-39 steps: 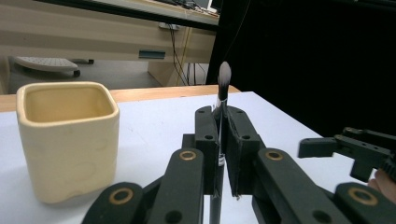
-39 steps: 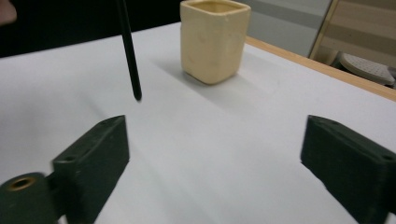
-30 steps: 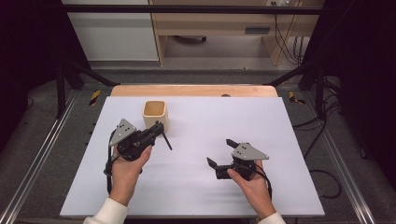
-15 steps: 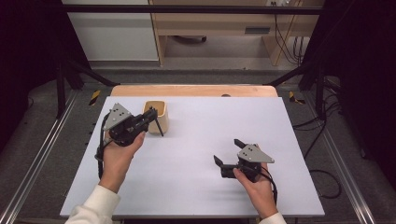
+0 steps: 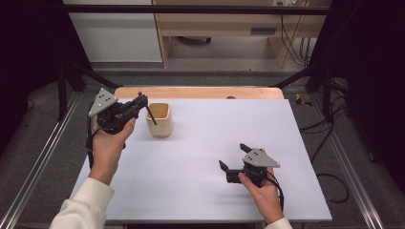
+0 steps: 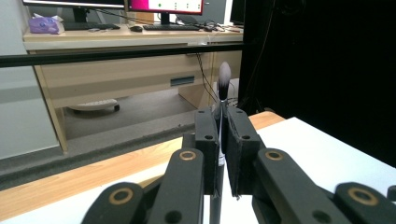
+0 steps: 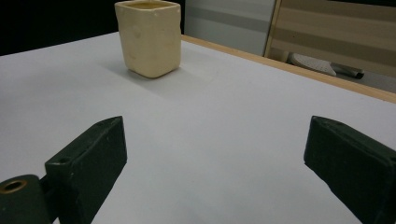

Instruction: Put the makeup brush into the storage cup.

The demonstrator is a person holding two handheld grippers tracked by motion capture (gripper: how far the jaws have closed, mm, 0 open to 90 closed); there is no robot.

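A cream cup (image 5: 159,119) stands on the white table (image 5: 200,143).

One cream ceramic cup (image 5: 159,119), one makeup brush (image 6: 223,88) and two handheld grippers, left (image 5: 142,101) and right (image 5: 232,157), above one white table (image 5: 200,143).

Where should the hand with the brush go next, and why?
Probably a little further over the cream cup, then down. The left gripper is shut on a makeup brush, held just beside the cup's open top with the handle end near its rim, so it likely needs lining up before dropping in.
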